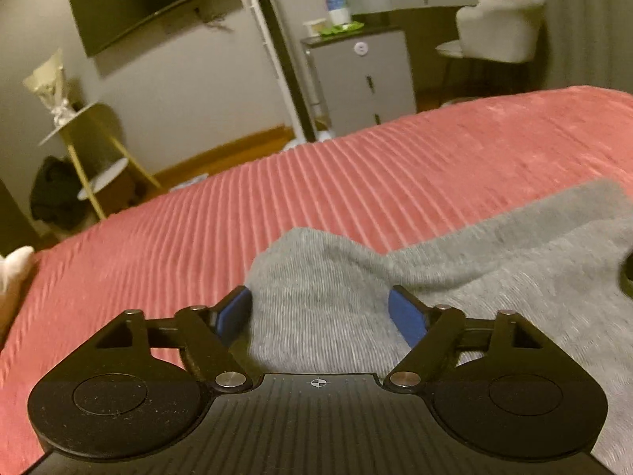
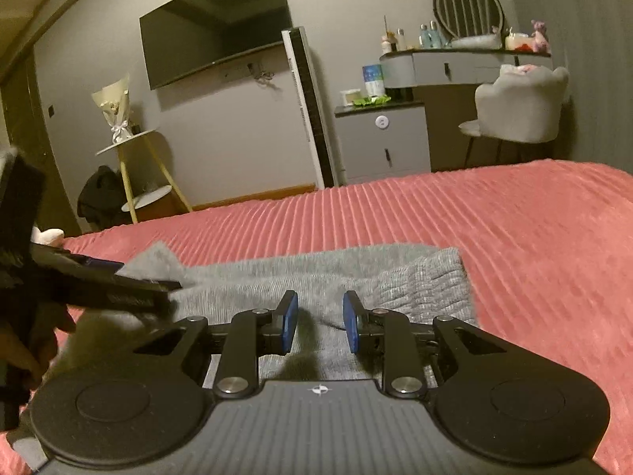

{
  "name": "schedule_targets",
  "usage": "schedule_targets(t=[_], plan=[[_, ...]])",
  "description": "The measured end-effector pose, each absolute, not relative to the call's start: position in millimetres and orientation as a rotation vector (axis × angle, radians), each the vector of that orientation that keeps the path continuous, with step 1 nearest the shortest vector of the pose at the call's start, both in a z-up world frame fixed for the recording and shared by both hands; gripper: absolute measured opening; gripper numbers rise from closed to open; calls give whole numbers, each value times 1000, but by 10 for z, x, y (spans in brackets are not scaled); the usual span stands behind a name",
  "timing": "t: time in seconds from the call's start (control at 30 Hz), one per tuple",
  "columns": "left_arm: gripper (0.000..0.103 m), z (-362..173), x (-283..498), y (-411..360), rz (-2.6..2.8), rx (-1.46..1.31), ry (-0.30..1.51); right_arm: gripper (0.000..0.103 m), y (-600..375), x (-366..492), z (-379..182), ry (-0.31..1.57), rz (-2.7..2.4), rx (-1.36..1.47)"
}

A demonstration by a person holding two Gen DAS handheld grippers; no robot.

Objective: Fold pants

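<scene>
both grippers hang released over the grey pants (image 2: 324, 273) on the red bedspread (image 2: 514, 237). the cloth runs crosswise under the left gripper (image 1: 320, 312) and right gripper (image 2: 320, 318), left nearer the raised end.

Dim grey-walled bedroom, wall-mounted TV (image 2: 215, 23), vanity desk (image 2: 467, 65), white chair (image 2: 518, 107), pink ribbed bedspread (image 2: 435, 213)
</scene>
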State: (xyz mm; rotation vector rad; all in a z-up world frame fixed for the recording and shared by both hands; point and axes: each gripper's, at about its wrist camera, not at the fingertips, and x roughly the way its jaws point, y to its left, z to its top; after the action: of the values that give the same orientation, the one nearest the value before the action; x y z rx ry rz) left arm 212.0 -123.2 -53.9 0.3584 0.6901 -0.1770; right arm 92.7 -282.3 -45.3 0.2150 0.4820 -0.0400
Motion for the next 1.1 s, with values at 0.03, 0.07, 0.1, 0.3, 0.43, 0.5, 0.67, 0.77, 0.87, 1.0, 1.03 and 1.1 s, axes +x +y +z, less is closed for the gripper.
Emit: schedule_targets(t=[0.03, 0.07, 0.1, 0.3, 0.43, 0.5, 0.67, 0.77, 0.87, 1.0, 1.03, 1.1], plan=[[86, -553, 2177, -1248, -168, 350, 687, 24, -2803, 936, -459, 487, -48, 185], [87, -573, 2233, -1267, -155, 348, 683, 24, -2769, 943, -473, 488, -55, 151], [88, -608, 2306, -1303, -136, 356, 676, 24, -2739, 945, -487, 485, -65, 123], [84, -438, 2384, -1246, -32, 304, 652, 26, -2882, 945, -472, 476, -22, 234], [91, -195, 2062, -872, -153, 213, 708, 45, -3094, 889, -376, 481, 46, 340], [95, -164, 1822, -644, -206, 215, 721, 53, -3188, 874, -283, 511, 67, 385], [95, -331, 1595, -205, -314, 155, 853, 99, -3590, 695, -187, 529, 99, 515], [95, -484, 1702, 12, -438, -87, 1018, 99, -3867, 784, -423, 705, 125, 631], [95, -635, 1801, 67, -498, -216, 1081, 99, -4049, 914, -817, 837, 150, 794], [99, -701, 1916, 70, -535, -267, 1082, 99, -4119, 989, -962, 755, 223, 926], [101, -729, 1971, 43, -545, -259, 1086, 99, -4141, 1001, -1004, 735, 222, 965], [101, -757, 2067, -10, -574, -223, 1091, 83, -4151, 1000, -1045, 705, 212, 995]])
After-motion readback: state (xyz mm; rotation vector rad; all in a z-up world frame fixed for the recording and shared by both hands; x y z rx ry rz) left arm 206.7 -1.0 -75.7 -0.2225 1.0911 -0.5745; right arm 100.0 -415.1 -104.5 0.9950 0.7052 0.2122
